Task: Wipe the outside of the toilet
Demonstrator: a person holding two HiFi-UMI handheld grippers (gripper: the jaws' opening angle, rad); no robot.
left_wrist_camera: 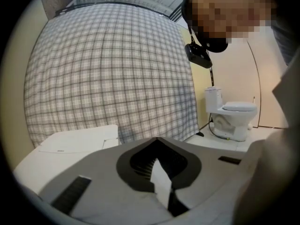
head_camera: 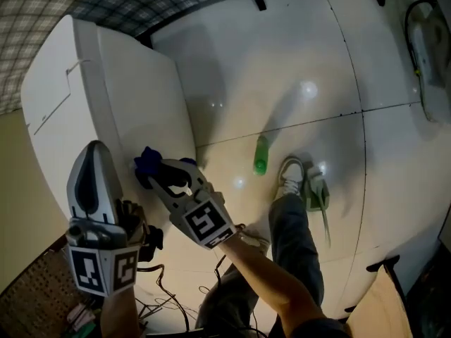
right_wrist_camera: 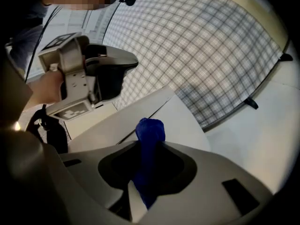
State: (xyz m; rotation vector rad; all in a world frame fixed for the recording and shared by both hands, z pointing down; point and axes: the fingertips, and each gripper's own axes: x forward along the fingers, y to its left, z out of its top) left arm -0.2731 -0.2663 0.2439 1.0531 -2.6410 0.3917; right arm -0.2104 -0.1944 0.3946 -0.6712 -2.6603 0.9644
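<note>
The toilet's white tank (head_camera: 106,97) fills the left of the head view. My right gripper (head_camera: 151,166) is shut on a blue cloth (head_camera: 146,162) and presses it against the tank's side wall. In the right gripper view the blue cloth (right_wrist_camera: 149,137) sticks out from between the jaws, with the white tank (right_wrist_camera: 185,121) just beyond it. My left gripper (head_camera: 95,178) hovers beside the tank, left of the right one, shut and with nothing in it. The left gripper view looks over the tank lid (left_wrist_camera: 77,142).
A green bottle (head_camera: 261,155) lies on the white tiled floor next to the person's shoe (head_camera: 290,178). A checked curtain (left_wrist_camera: 112,69) hangs behind the tank. A second toilet (left_wrist_camera: 232,118) stands further off. Cables (head_camera: 165,294) lie near my legs.
</note>
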